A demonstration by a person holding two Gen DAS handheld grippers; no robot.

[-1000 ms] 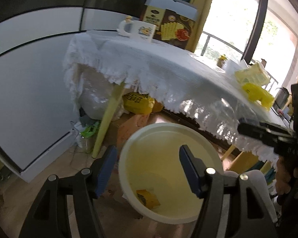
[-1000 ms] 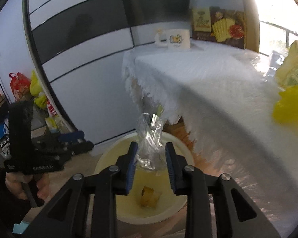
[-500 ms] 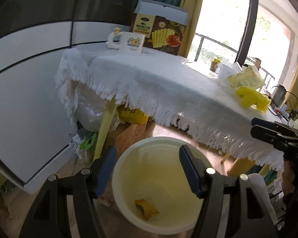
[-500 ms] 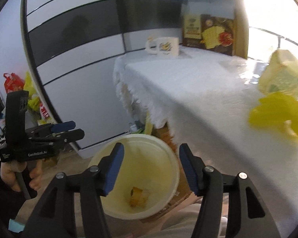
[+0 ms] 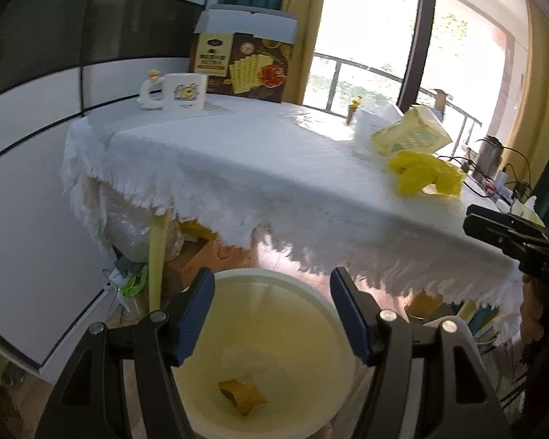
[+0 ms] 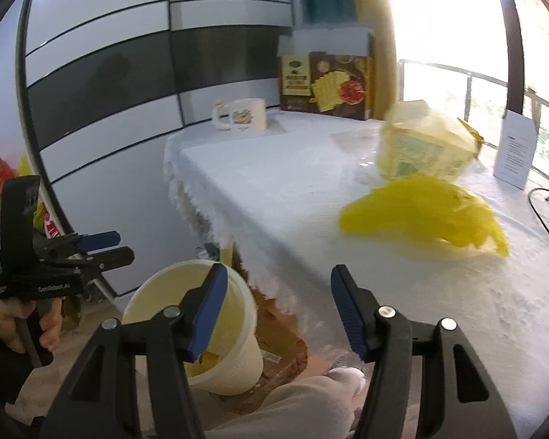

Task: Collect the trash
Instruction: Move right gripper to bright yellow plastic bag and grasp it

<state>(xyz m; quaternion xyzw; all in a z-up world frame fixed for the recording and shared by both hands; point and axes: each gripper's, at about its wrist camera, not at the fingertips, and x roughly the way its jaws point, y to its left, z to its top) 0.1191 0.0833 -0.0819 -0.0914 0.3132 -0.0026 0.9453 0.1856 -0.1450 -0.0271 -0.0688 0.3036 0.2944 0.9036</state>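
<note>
A cream trash bucket (image 5: 322,314) stands on the floor below the table edge; it also shows in the right wrist view (image 6: 157,292). An orange wrapper (image 5: 242,397) and a clear plastic piece lie in it. My left gripper (image 5: 272,316) is open and empty above the bucket. My right gripper (image 6: 279,314) is open and empty, over the table's edge. A crumpled yellow bag (image 6: 424,216) lies on the white tablecloth (image 6: 274,190) ahead of the right gripper; it also shows in the left wrist view (image 5: 424,175).
A yellow-green packet (image 6: 424,146), a white mug (image 6: 243,113), a cracker box (image 6: 325,80) and a white card (image 6: 514,153) stand on the table. A kettle (image 5: 488,157) and cables sit at the far right. Bags and a cardboard box lie under the table.
My right gripper opened and let the clear plastic fall into the bucket, then rose and swung right toward the table. My left gripper rose a little.
</note>
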